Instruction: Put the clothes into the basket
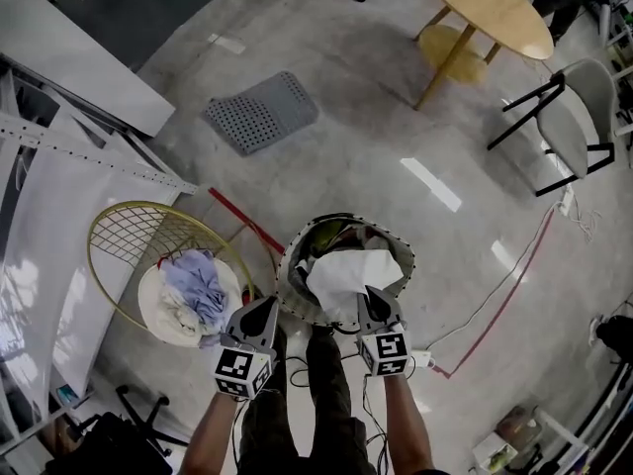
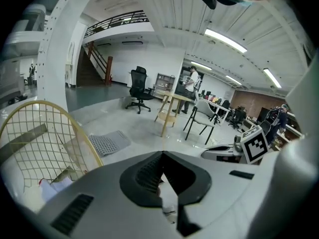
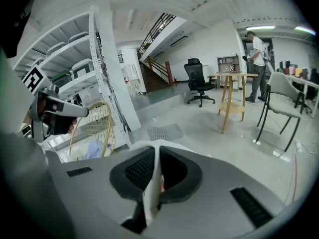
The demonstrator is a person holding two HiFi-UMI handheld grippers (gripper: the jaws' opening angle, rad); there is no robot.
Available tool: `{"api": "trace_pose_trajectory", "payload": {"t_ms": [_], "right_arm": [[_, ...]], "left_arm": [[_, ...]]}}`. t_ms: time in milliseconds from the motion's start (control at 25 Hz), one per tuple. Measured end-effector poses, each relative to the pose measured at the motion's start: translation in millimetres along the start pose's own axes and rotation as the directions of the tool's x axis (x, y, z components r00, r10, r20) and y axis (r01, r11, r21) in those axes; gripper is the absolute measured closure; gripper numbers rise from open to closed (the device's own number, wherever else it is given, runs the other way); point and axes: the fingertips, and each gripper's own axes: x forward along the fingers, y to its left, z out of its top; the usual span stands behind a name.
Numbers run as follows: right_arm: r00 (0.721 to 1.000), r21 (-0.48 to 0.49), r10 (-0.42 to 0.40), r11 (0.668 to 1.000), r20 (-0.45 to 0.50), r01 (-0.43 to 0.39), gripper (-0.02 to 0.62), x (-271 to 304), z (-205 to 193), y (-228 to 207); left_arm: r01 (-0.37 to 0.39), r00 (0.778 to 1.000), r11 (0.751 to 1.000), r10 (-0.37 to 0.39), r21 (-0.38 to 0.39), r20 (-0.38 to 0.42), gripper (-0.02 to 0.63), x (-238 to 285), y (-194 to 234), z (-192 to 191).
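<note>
Furthest left in the head view, a white metal shelving rack (image 1: 89,151) slanting across the corner, and just beside it a gold round wire holder (image 1: 117,228) with a heap of lavender and white clothes (image 1: 196,287) lying in its lower part. Beyond these, on the grey floor, a grey perforated rubber mat (image 1: 262,112), well apart from the rest. Next along, the left gripper (image 1: 265,310), grey with a marker cube, between that heap and the basket, just beside the basket's near-left rim. In its own view, the same left gripper (image 2: 161,156) with jaws clenched together at the tips and only a small pale patch in the gap behind them, too unclear to name. At centre, a round dark soft-sided basket with a pale dotted rim (image 1: 287,265), standing just ahead of the person's dark-trousered legs (image 1: 326,384), with green items (image 1: 331,234) showing at its far side. Over its opening, a crumpled white cloth (image 1: 351,265), pinched at its near edge by the right gripper (image 1: 372,303). In the right gripper view, that right gripper (image 3: 156,153) with jaws tight on a thin fold of the white cloth (image 3: 149,200) running down between the pads. Further right, a red tape line (image 1: 495,300) on the floor, then a round wooden table (image 1: 485,8) and a grey chair with black legs (image 1: 579,117).
</note>
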Motion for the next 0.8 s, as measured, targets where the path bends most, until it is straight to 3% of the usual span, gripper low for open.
{"api": "trace_pose_trajectory", "payload": {"t_ms": [360,400,480,520,800], "right_arm": [[0.997,0.054,-0.035,0.998,-0.071,0.039,0.559,16.6,-42.8,-14.2],[0.997,0.067,-0.026,0.997,-0.069,0.031,0.525,16.2,-42.7,-12.9],[0.999,0.09,-0.015,0.996,-0.038,0.018,0.366,13.7,-36.3,-11.2],[1.0,0.095,-0.015,0.995,-0.021,0.016,0.326,12.1,-31.8,-11.1],[1.0,0.105,-0.003,0.994,0.03,0.0,0.318,1.7,-6.4,-7.2]], "left_arm": [[-0.003,1.0,1.0,0.002,-0.018,-0.028,0.606,7.4,3.9,-22.2],[-0.004,1.0,1.0,0.003,-0.019,-0.026,0.606,6.5,3.5,-20.4],[-0.004,1.0,1.0,0.004,-0.019,-0.018,0.606,5.0,2.5,-14.7],[-0.004,1.0,1.0,0.004,-0.018,-0.013,0.606,4.3,2.3,-11.5],[-0.006,1.0,1.0,0.006,-0.006,0.014,0.605,-4.2,-3.2,3.3]]}}
